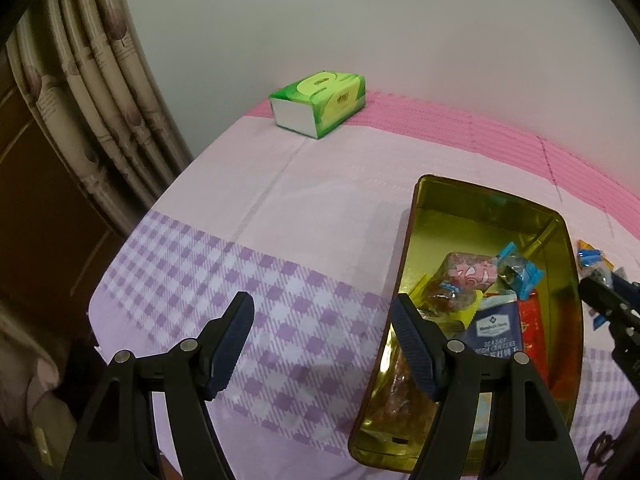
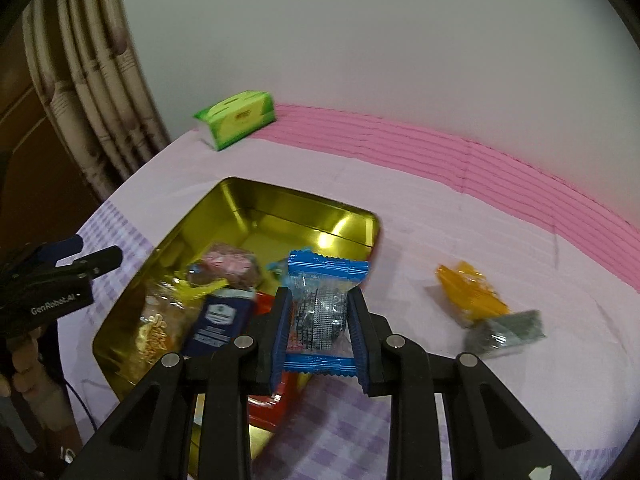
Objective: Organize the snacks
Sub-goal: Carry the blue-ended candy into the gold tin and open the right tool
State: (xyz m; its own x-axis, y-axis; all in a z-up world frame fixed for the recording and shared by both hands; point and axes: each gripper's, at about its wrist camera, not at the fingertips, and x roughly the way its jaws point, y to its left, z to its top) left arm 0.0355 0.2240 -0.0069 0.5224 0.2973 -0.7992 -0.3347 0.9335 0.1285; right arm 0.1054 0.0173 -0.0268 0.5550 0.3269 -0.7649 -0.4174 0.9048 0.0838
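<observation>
**Snacks: one blue-edged packet held over the tin's near corner**

Snacks sit partly sorted. We see the gold rectangular metal tin (image 2: 240, 216) on the bench, which is covered by a pink and lilac checked cloth (image 1: 240, 200). Inside the tin lie a pink wrapped snack (image 2: 230, 266), a navy cracker packet (image 2: 218, 320), a red packet (image 1: 530, 320) and a blue-edged clear sachet (image 1: 518, 274).

The right gripper (image 2: 318, 320) is clamped on a clear snack packet with blue crimped ends (image 2: 320, 300), one finger pressed against each side; the packet hangs above the tin's near right corner.

The left gripper (image 1: 322, 340) is spread wide and holds nothing. It hovers over the checked cloth, with its right finger in front of the tin's left wall.

Outside the tin, right of it on the cloth, lie an orange wrapped snack (image 2: 468, 292) and a dark green wrapped snack (image 2: 508, 330), touching each other.

A green tissue pack (image 1: 320, 104) stands at the far edge near the wall.
</observation>
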